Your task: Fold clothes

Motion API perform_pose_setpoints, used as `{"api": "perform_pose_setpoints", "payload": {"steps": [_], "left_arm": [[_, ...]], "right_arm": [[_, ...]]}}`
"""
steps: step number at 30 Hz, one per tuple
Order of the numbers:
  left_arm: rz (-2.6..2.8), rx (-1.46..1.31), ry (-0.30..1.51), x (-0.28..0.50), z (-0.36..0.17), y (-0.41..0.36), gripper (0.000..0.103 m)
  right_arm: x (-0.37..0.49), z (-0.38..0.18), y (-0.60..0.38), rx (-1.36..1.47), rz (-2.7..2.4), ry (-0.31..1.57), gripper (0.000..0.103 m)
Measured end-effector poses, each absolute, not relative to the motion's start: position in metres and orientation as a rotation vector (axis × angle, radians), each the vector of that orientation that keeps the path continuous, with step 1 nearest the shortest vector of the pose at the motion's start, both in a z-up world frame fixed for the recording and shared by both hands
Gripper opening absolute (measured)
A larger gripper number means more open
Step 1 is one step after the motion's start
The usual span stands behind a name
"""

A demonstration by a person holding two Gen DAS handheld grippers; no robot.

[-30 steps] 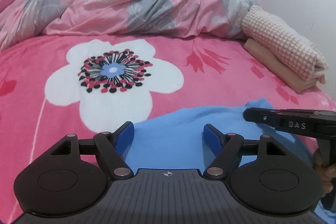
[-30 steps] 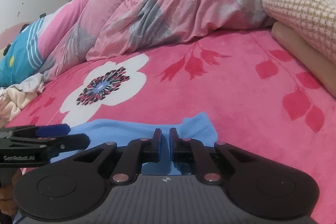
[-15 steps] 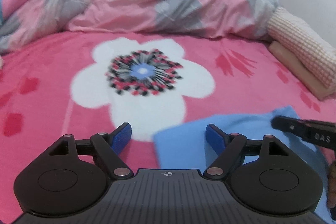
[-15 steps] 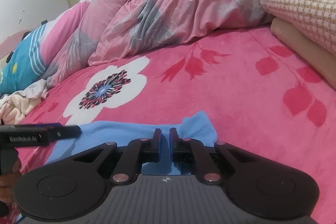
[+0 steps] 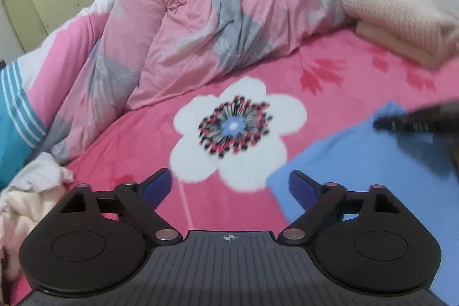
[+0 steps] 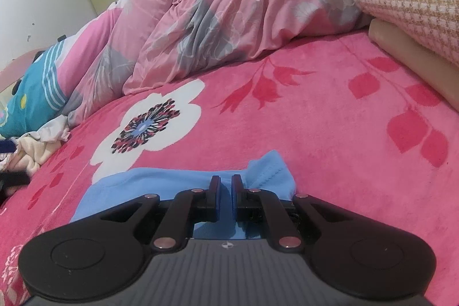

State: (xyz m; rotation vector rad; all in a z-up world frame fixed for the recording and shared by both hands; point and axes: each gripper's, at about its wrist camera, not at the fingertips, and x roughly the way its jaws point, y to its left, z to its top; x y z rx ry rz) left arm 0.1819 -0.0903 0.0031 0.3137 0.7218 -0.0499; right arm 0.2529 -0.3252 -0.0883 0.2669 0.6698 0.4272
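Right tool (image 6: 225, 185) clenched, apparently pinning an edge of the blue garment (image 6: 160, 179) flat on the bed (image 6: 330, 119). Left tool (image 5: 231, 187), jaws opening and empty, hangs beside the garment's near corner, free to regrasp.

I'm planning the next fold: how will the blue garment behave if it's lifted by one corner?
The blue garment is probably floppy: it lies flat on the bedspread and its corner rumples by the right gripper. It looks thin, so likely light. On the fleecy surface it may drag and bunch rather than slide.
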Motion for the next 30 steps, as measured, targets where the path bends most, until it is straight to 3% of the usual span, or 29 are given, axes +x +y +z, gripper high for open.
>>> {"api": "perform_pose_setpoints", "payload": {"steps": [10, 12, 30], "left_arm": [[-0.269, 0.108, 0.707, 0.145, -0.040, -0.126, 0.099], [-0.295, 0.090, 0.687, 0.140, -0.041, -0.131, 0.103], [-0.349, -0.091, 0.645, 0.125, -0.034, -0.127, 0.103]], "right_arm": [[0.253, -0.088, -0.325, 0.261, 0.424, 0.668, 0.006], [0.253, -0.088, -0.325, 0.261, 0.425, 0.667, 0.006], [0.253, -0.089, -0.326, 0.269, 0.427, 0.667, 0.006]]}}
